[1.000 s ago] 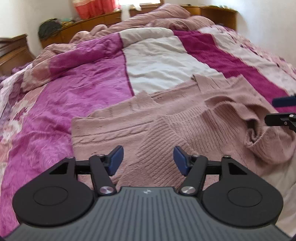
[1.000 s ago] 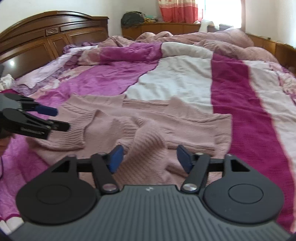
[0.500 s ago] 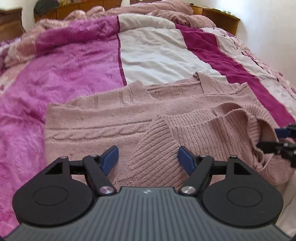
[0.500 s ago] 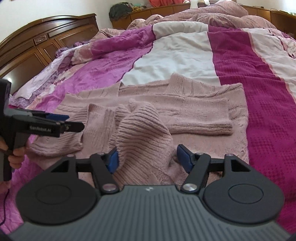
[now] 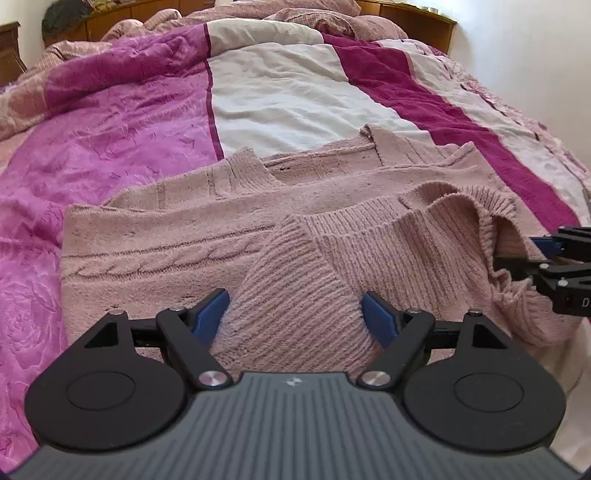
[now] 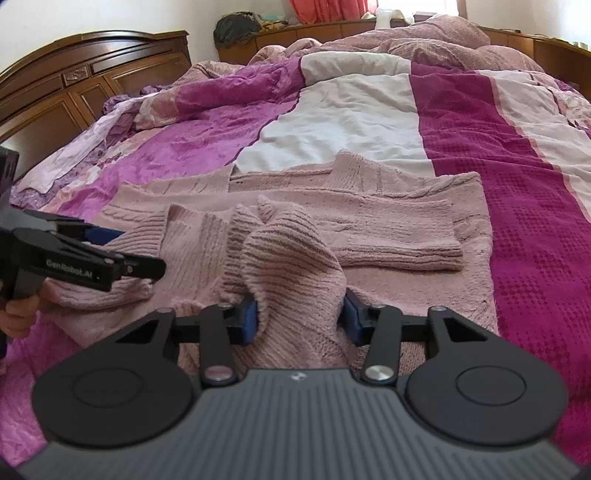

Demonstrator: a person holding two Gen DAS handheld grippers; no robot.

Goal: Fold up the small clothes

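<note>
One dusty-pink ribbed knit sweater [image 5: 229, 236] is lying on our pink, white and magenta striped bedspread [image 5: 280, 99]. Our right gripper [image 6: 299, 319] is closing on its bunched hem; our left gripper [image 5: 295, 314] is spreading, straddling a fold, unclenched.

A home bedroom: a wide bed under a striped pink quilt [image 6: 351, 122], a carved wooden headboard [image 6: 85, 81], red curtains [image 6: 325, 9] behind.

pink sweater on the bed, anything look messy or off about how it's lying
Yes. The pink sweater lies mostly flat on the bedspread, but its near ribbed hem is bunched into a raised hump between the right gripper pads instead of lying smooth.
</note>
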